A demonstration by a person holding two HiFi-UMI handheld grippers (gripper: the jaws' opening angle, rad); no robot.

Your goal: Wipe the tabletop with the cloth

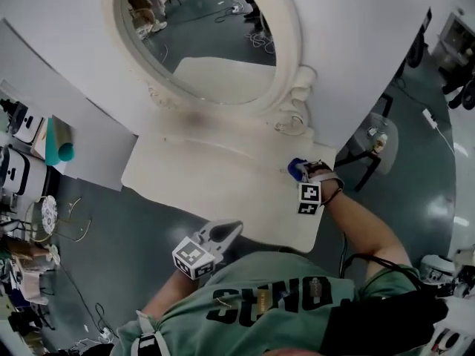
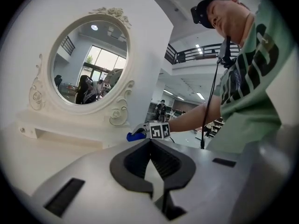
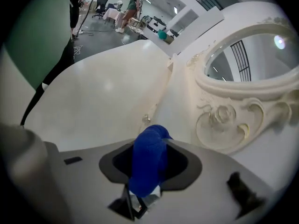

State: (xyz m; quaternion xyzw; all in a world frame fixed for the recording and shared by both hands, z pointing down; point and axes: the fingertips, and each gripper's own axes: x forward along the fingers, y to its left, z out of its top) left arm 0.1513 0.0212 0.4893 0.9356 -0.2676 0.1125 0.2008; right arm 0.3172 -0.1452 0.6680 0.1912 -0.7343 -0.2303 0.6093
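A cream dressing table (image 1: 200,169) with an oval mirror (image 1: 215,28) fills the head view. My right gripper (image 1: 297,170) rests over the tabletop's right part, near the mirror's carved foot, shut on a rolled blue cloth (image 1: 295,167). In the right gripper view the cloth (image 3: 148,160) is bunched between the jaws and the bare tabletop (image 3: 103,97) stretches ahead of it. My left gripper (image 1: 231,230) hovers at the table's front edge, jaws shut with nothing in them. From the left gripper view the blue cloth (image 2: 134,136) and the right gripper's marker cube (image 2: 160,130) show beyond my left gripper (image 2: 150,142).
A white panel (image 1: 89,139) leans at the table's left, with a teal roll (image 1: 59,150) beside it. Cluttered gear covers the floor at the far left. A small round stand (image 1: 378,141) is at the right. The mirror's carved base (image 3: 229,120) rises close to the right gripper.
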